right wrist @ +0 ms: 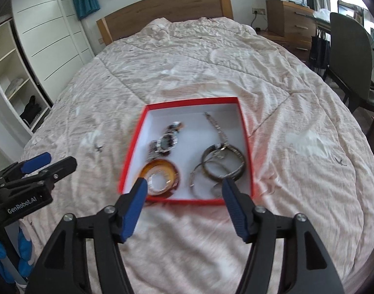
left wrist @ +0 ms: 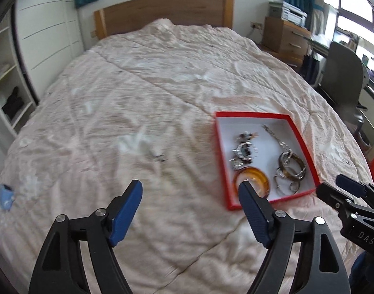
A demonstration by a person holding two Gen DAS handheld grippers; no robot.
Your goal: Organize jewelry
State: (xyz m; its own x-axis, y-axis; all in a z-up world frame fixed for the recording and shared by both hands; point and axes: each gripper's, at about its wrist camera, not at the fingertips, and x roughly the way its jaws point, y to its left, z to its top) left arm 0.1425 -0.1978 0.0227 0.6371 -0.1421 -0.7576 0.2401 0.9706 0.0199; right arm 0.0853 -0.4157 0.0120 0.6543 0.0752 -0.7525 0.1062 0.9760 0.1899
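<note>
While both grippers hang above the wrinkled pale-pink quilted bedspread (right wrist: pixel 297 112), the shallow red cardboard box with a white inside (right wrist: pixel 245 147) lies on it, holding all the jewelry that can be seen. In the right wrist view the box sits at twelve o'clock from the right gripper (right wrist: pixel 184 186), whose blue-padded fingers stand wide apart with nothing between them; the tips appear in front of the box's near edge. Inside the box, a translucent amber bangle (right wrist: pixel 171 166) lies at seven o'clock, a silver watch with a dark face (right wrist: pixel 167 143) just beyond it towards eleven, a cluster of thin silver and dark bangles (right wrist: pixel 223 161) at four o'clock, and a silver chain (right wrist: pixel 217 127) running from that cluster towards one o'clock.

In the left wrist view the left gripper (left wrist: pixel 190 188) also stands wide apart and empty over bare bedspread, with the box at two o'clock from it. A small dark speck (left wrist: pixel 160 158), too blurred to identify, lies on the cloth at twelve o'clock. The wooden headboard (left wrist: pixel 162 12) closes the far end.
</note>
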